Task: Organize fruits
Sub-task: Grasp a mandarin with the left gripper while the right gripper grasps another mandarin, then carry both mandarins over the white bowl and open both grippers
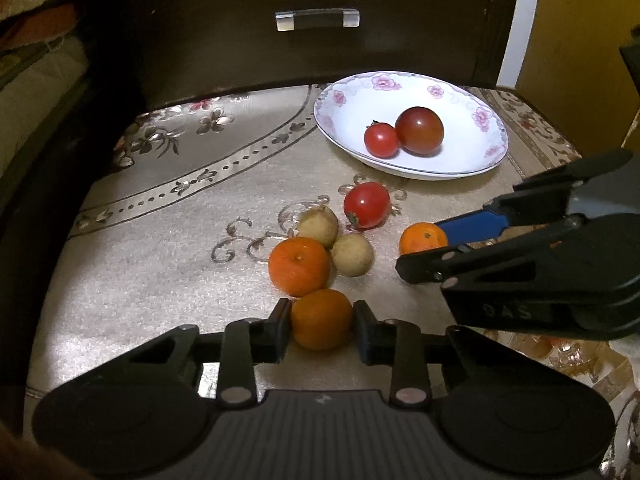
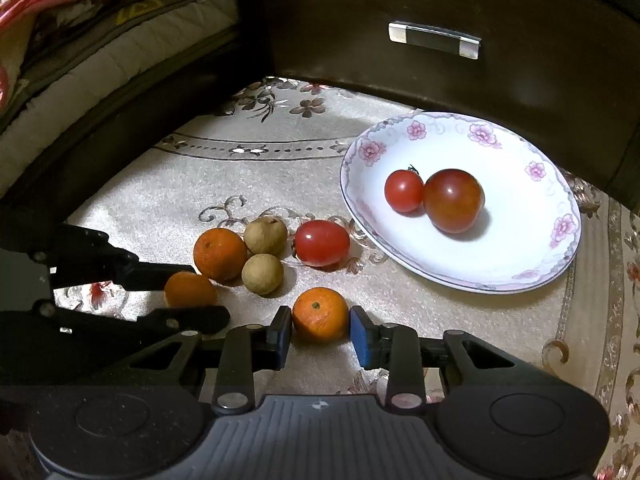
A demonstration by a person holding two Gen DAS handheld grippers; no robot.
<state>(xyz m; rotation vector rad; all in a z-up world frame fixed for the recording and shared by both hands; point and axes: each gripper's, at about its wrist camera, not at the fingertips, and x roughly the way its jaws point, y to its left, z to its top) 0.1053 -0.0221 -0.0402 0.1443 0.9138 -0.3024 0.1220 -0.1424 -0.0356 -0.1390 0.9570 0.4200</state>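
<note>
A white floral plate (image 1: 476,98) (image 2: 512,256) holds two tomatoes, a small red one (image 1: 381,140) (image 2: 404,191) and a larger dark one (image 1: 420,130) (image 2: 454,200). On the cloth lie a third tomato (image 1: 367,205) (image 2: 322,242), two brown longans (image 1: 319,225) (image 1: 353,254) and three small oranges. My left gripper (image 1: 322,330) has its fingers touching both sides of the nearest orange (image 1: 322,319) (image 2: 188,288). My right gripper (image 2: 320,334) has its fingers against another orange (image 2: 320,314) (image 1: 422,237). A third orange (image 1: 299,266) (image 2: 219,254) lies between.
A dark wooden drawer front with a clear handle (image 1: 317,20) (image 2: 434,40) stands behind the plate. Folded bedding (image 2: 100,48) lies at the left. The patterned tablecloth (image 1: 168,240) covers the surface.
</note>
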